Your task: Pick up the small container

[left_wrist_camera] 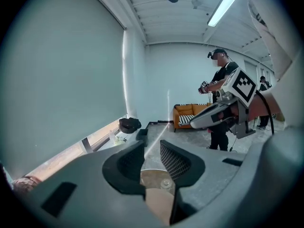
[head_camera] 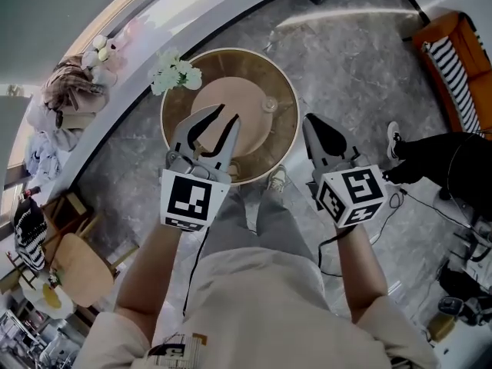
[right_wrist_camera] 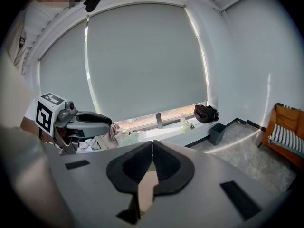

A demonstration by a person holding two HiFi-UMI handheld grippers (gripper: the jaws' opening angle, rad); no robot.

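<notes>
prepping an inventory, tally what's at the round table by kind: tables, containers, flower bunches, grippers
round brown wooden table: 1
small clear container: 1
white flower bunch: 1
grey two-jaw grippers: 2, left gripper and right gripper
total: 5

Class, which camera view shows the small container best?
The head view: the small container stands unobstructed on the round table. The left gripper view shows only a glimpse of it beyond its parted jaws. The right gripper view shows none of it.
</notes>
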